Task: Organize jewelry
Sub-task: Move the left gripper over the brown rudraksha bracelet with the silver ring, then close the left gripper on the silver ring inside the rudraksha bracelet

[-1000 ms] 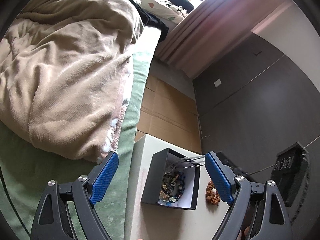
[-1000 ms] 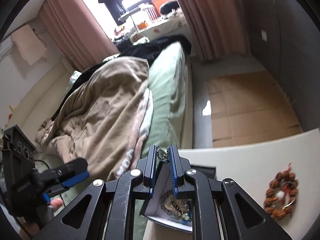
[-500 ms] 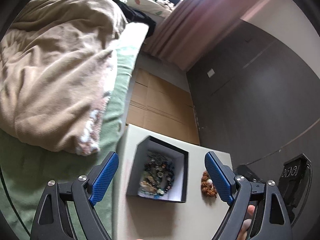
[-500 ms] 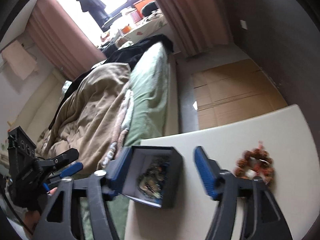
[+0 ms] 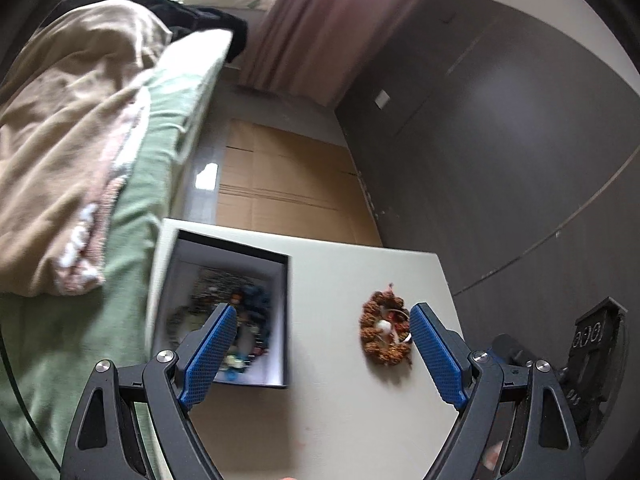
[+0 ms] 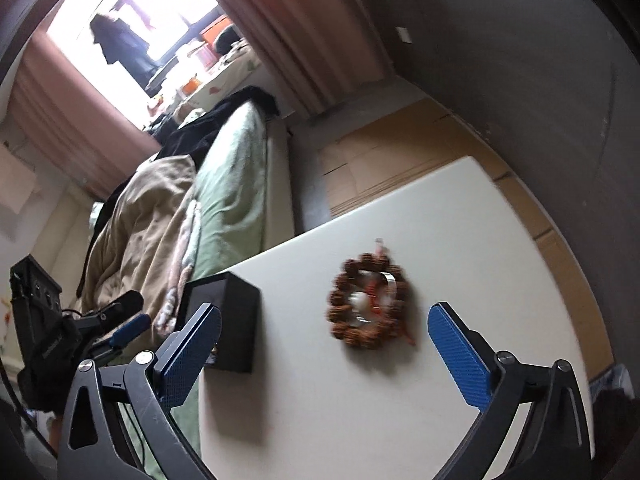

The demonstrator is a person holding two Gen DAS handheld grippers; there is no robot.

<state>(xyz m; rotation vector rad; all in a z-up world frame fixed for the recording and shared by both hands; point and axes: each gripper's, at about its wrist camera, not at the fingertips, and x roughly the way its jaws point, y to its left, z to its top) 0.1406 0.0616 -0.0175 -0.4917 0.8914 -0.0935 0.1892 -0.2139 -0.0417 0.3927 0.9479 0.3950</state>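
A black box [image 5: 234, 246] with white lining holds a blurred heap of beaded jewelry [image 5: 244, 312] at the left end of the cream table [image 5: 340, 408]. To its right lies a brown bead bracelet [image 5: 384, 336] with red and white bits. My left gripper [image 5: 320, 308] hangs open above the table, its left pad over the box and its right pad beside the bracelet. The right gripper [image 6: 324, 307] has its jaws opening wide and pinches nothing. In its view the bracelet [image 6: 370, 308] lies on the table ahead of the gap, with the box [image 6: 236, 320] at the left pad.
A bed with a green sheet [image 5: 132, 208] and a tan blanket [image 5: 60, 140] runs along the table's left side. Flattened cardboard [image 5: 280, 184] covers the floor beyond the table. A dark wall [image 5: 500, 140] stands on the right. The left gripper's blue pad [image 6: 132, 326] shows at left.
The right gripper, shut on a thin chain above the box a second ago, has opened and the chain is gone from it. Both grippers slid right, from the box towards the bracelet.
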